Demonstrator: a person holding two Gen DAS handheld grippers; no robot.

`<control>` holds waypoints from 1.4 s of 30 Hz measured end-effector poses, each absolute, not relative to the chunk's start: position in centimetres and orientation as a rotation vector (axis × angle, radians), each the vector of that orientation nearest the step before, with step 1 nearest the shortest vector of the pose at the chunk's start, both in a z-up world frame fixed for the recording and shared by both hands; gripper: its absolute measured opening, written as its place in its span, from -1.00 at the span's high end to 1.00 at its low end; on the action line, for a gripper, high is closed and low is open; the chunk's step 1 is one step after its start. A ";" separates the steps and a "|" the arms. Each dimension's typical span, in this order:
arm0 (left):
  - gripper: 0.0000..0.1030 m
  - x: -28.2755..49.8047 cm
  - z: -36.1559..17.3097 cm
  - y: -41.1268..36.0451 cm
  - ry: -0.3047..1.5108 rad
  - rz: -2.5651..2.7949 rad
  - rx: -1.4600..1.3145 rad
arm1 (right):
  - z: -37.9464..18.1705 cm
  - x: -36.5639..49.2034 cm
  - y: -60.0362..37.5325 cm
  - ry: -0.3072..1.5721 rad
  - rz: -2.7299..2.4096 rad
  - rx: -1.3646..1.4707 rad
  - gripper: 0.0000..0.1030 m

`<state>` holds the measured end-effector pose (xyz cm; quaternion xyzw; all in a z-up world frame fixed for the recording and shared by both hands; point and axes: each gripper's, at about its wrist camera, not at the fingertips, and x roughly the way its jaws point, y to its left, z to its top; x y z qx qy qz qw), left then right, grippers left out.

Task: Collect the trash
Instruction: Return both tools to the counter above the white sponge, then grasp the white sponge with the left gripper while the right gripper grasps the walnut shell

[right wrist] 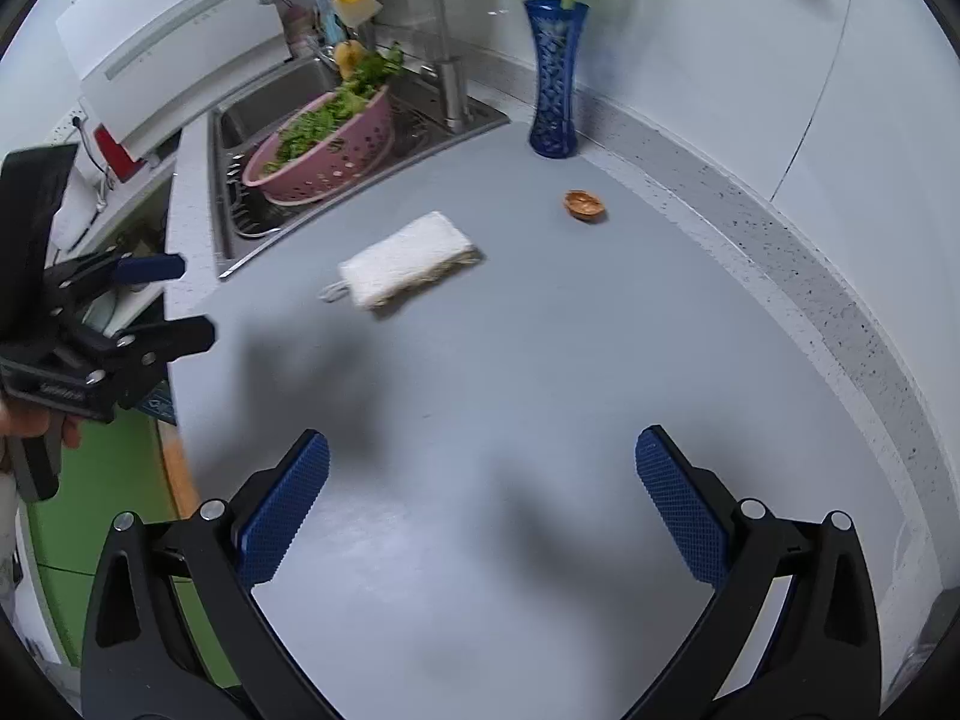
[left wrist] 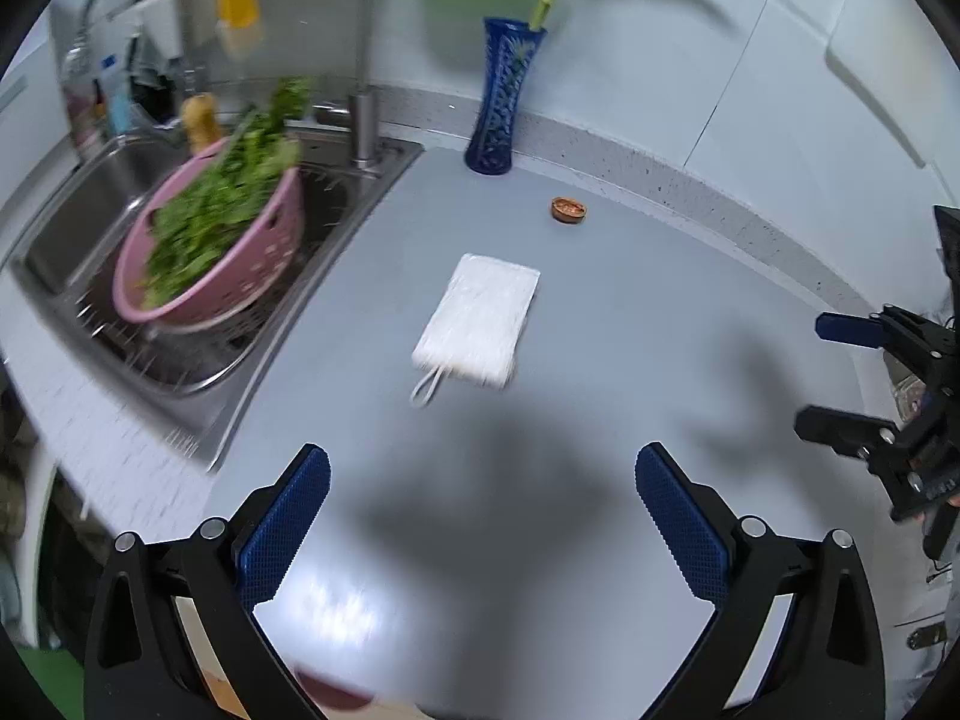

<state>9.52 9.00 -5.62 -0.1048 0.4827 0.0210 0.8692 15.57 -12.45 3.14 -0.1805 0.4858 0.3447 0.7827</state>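
Left wrist view, left claw point(left wrist: 483, 510) spread above grey counter point(left wrist: 600, 360), white cloth point(left wrist: 477, 321) mid-surface

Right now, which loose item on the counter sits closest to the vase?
The small brown shell piece, lying just in front of the blue vase. The white scrubbing pad lies farther out, toward the sink.

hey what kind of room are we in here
Most likely a home kitchen: a steel sink with a tall faucet, a pink colander of leafy greens in it, and a grey countertop.
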 end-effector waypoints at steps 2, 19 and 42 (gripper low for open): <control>-0.89 11.4 -6.7 8.9 1.021 0.027 -0.211 | 2.4 16.9 -12.4 1.059 0.738 -0.396 -0.94; -0.49 20.4 -14.6 10.0 1.129 0.040 -0.123 | -0.6 21.8 -12.0 1.111 0.726 -0.371 -0.94; -0.22 17.3 -10.6 10.4 1.075 0.125 -0.193 | -5.5 32.2 -3.8 1.116 0.767 -0.434 -0.94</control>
